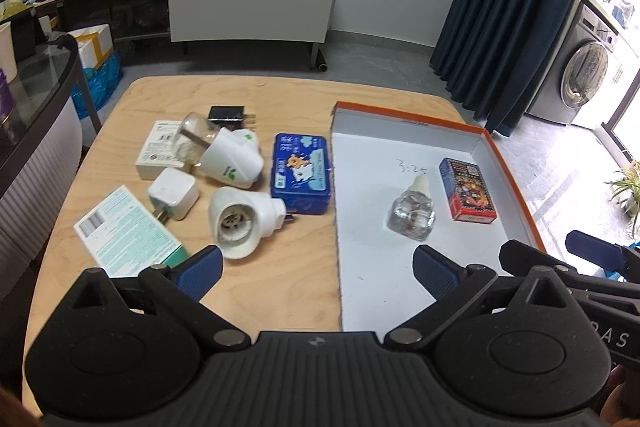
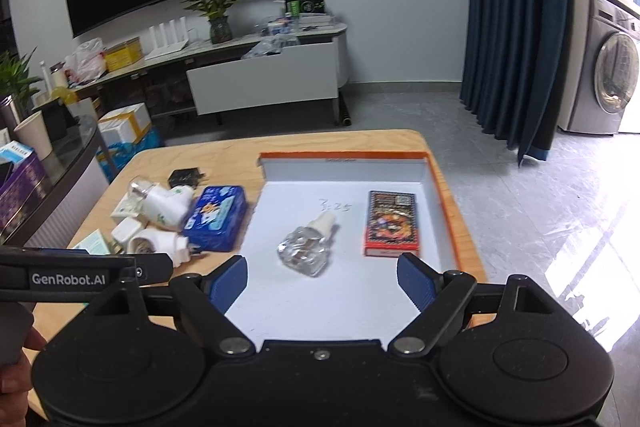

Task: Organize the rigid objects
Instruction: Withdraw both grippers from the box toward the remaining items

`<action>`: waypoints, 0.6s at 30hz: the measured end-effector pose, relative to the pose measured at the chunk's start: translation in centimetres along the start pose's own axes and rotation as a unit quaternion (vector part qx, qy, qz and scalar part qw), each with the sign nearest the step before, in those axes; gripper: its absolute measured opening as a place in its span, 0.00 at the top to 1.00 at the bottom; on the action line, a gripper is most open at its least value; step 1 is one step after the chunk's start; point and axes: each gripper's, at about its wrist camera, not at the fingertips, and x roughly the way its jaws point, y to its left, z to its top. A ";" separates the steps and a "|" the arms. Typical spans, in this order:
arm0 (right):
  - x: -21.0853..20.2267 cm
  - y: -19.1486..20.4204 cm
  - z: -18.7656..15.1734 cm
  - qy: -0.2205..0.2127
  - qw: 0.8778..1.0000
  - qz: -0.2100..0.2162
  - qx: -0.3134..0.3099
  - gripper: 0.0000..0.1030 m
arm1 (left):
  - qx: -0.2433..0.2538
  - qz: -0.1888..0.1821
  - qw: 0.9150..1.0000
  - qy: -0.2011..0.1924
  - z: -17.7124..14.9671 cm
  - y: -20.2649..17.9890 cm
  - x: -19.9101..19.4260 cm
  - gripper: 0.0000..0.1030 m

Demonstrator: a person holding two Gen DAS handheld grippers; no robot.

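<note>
Fingers (image 1: 434, 273) of your left gripper (image 1: 318, 269) are standing wide with nothing between them, hanging over the table (image 1: 256, 95) where it meets the tray (image 1: 508, 163). Plugs (image 1: 244, 223), a blue tin (image 1: 303, 173) and boxes (image 1: 128, 231) are lying left of the tray; a glass bottle (image 1: 412, 213) and a card pack (image 1: 466, 189) are sitting inside it.

Your right gripper (image 2: 320, 281) is also spread wide and empty (bottle (image 2: 306, 249) just ahead, untouched), the card pack (image 2: 392, 223) lying beside it in the tray (image 2: 448, 211).
</note>
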 end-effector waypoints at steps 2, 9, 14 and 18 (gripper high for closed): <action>0.1 0.6 -0.1 0.003 1.000 0.004 -0.006 0.06 | -0.007 0.003 1.000 0.001 -0.2 0.7 -0.2 0.00; 0.3 2.4 -0.5 0.009 1.000 0.019 -0.022 0.06 | -0.023 0.017 1.000 0.003 -0.8 2.4 -0.8 0.00; 0.4 3.5 -0.7 0.013 0.999 0.028 -0.031 0.06 | -0.033 0.023 0.999 0.004 -1.1 3.4 -1.1 0.00; 0.4 4.3 -0.8 0.015 0.999 0.033 -0.039 0.06 | -0.038 0.028 0.999 0.004 -1.4 4.1 -1.3 0.00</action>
